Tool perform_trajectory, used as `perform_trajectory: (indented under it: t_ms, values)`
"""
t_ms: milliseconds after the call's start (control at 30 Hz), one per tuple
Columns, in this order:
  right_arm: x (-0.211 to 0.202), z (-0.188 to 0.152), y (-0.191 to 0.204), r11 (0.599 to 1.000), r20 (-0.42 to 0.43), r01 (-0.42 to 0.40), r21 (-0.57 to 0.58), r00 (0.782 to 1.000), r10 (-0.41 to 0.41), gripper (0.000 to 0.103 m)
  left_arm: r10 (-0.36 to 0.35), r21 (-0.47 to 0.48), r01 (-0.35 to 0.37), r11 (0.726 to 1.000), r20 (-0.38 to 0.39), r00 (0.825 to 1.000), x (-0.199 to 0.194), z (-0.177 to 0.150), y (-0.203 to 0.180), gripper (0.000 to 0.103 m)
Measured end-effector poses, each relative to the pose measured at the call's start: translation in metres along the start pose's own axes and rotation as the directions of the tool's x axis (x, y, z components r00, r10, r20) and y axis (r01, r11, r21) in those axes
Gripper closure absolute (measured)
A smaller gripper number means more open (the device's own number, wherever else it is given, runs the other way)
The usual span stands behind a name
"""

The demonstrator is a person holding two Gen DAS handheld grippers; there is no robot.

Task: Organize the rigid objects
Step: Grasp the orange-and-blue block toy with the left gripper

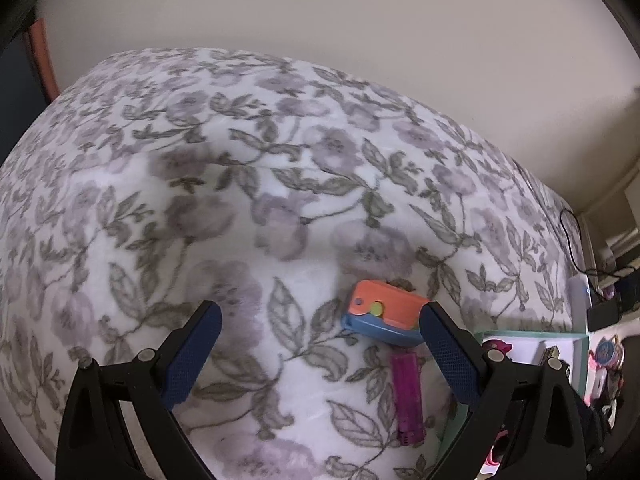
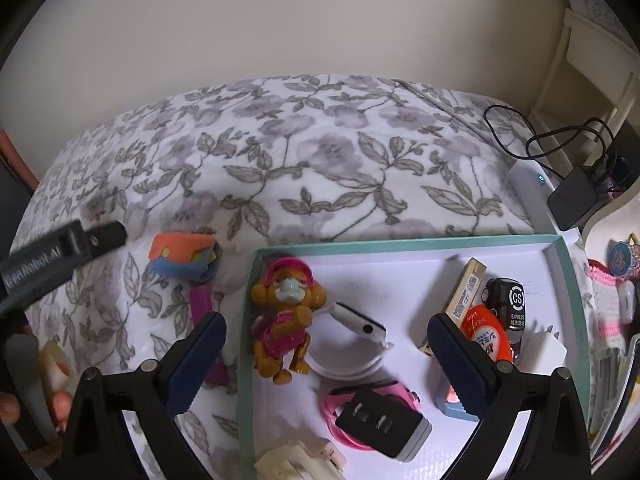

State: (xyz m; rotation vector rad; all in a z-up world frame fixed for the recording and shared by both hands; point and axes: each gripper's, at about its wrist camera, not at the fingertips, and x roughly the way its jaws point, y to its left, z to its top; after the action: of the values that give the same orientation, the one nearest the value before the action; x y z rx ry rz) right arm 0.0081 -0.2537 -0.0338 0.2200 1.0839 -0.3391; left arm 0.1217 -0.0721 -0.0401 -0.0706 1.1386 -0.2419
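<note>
Orange-and-blue toy (image 1: 384, 318): blocky plastic piece, orange top over a blue base, a small yellow-green dot and a darker dot on its near face. It lies on the bedspread just left of the tray; its right end sits right at the tip of the left gripper's right finger, contact not clear.
Magenta bar (image 1: 407, 398): slim flat purple-pink piece, lying lengthwise on the bedspread just below the toy, beside the tray's left wall.
Tray (image 2: 400, 242): shallow, white floor, pale teal rim, set on the bed's right part.
Tray contents: brown pup figure (image 2: 285, 316) in pink cap and vest, lying on its back near the left wall; white watch-like band (image 2: 356, 340) next to it; black plug block (image 2: 380, 424) on a pink strap; cream plug (image 2: 300, 460) at the near edge; orange oval tag (image 2: 490, 338), black car-shaped piece (image 2: 506, 300) and a tan slim box (image 2: 468, 288) to the right.
Surface: bedspread (image 1: 240, 200), white with grey-lilac flowers and grey-green leaves, soft and slightly rumpled.
Room: plain cream wall behind; black cable (image 2: 560, 140) and dark adapter at the bed's far right edge.
Left gripper (image 1: 320, 320): blue-padded jaws spread wide over bare bedspread, nothing gripped.
Right gripper (image 2: 326, 338): jaws at full spread above the tray, pup figure and white band seen between the fingers, pads pressing on nothing.
</note>
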Motion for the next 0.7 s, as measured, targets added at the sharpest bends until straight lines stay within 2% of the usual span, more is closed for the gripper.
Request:
perform_trajectory:
  t_ms: [167, 400, 700]
  values:
    - [0.005, 0.010, -0.002, 1.000, 0.007, 0.016, 0.027, 1.000, -0.016, 0.001, -0.017, 0.064, 0.018, 0.998, -0.024, 1.000, 0.016, 0.002, -0.015, 0.004]
    - [0.015, 0.023, -0.002, 0.999, 0.010, 0.044, 0.033, 0.999, -0.044, 0.001, -0.054, 0.088, 0.058, 0.994, -0.053, 0.997, 0.038, 0.005, -0.027, 0.004]
    - [0.027, 0.029, -0.016, 0.996, -0.006, 0.048, 0.081, 0.999, -0.048, 0.001, -0.056, 0.152, 0.066, 0.986, -0.069, 0.996, 0.055, 0.005, -0.045, 0.004]
